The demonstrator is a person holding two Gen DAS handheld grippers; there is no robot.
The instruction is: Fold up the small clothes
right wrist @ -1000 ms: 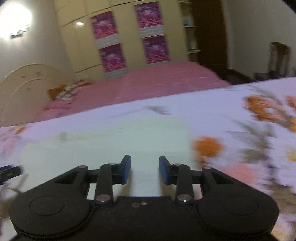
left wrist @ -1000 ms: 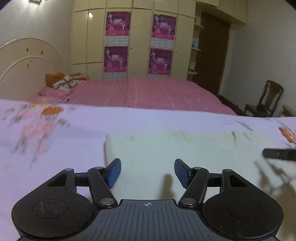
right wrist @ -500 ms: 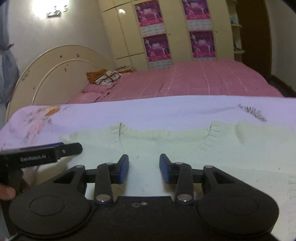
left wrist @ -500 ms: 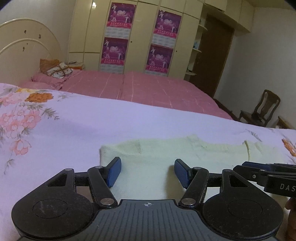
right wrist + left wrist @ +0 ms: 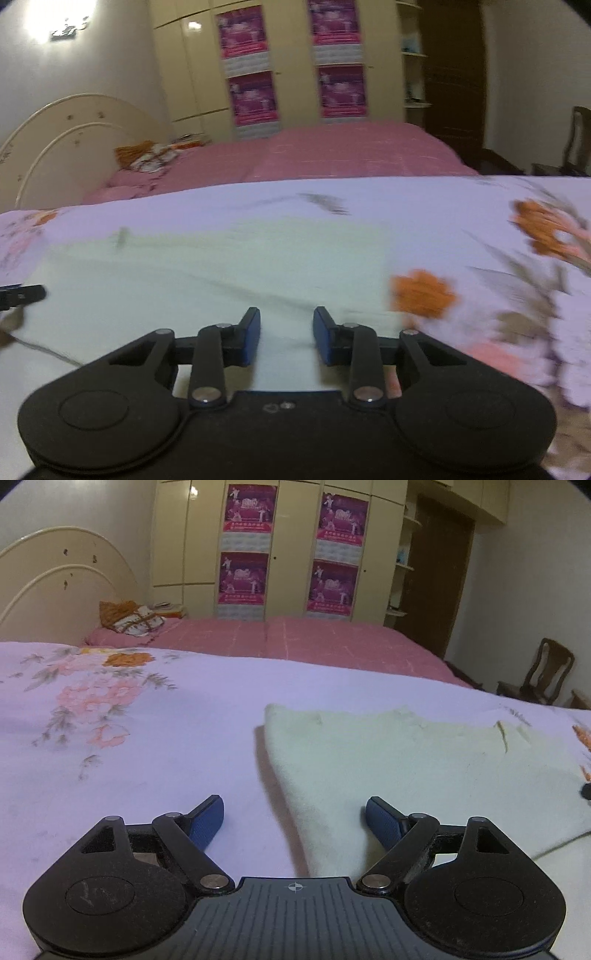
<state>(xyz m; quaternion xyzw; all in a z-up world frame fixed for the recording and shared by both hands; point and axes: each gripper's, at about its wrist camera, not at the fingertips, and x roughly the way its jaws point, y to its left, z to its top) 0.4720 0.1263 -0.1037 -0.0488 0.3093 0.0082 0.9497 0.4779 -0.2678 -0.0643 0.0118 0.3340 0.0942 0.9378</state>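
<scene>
Left gripper point(image 5: 294, 821) spread wide, straddling near-left edge of pale garment point(image 5: 406, 760). Right gripper point(image 5: 286, 339) parted, empty, above garment's near-right part.

- A lilac floral bedspread point(image 5: 155, 746) covers the near bed and fills the foreground under and ahead of the gripper.
- Beyond it lies a bed with a pink checked cover point(image 5: 295, 642).
- To the far left stands a cream arched headboard point(image 5: 62, 587), with an orange and patterned pillow pile point(image 5: 129, 618) at its foot.
- Straight ahead, cream wardrobe doors point(image 5: 291, 546) carry four magenta posters point(image 5: 243, 578).
- Right of the wardrobe are open shelves point(image 5: 402, 565) and a dark brown door point(image 5: 443, 579).
- At far right a wooden chair point(image 5: 543, 677) stands against a pale wall point(image 5: 535, 572).
- A bright wall lamp point(image 5: 62, 18) glares at upper left in the right wrist view.
</scene>
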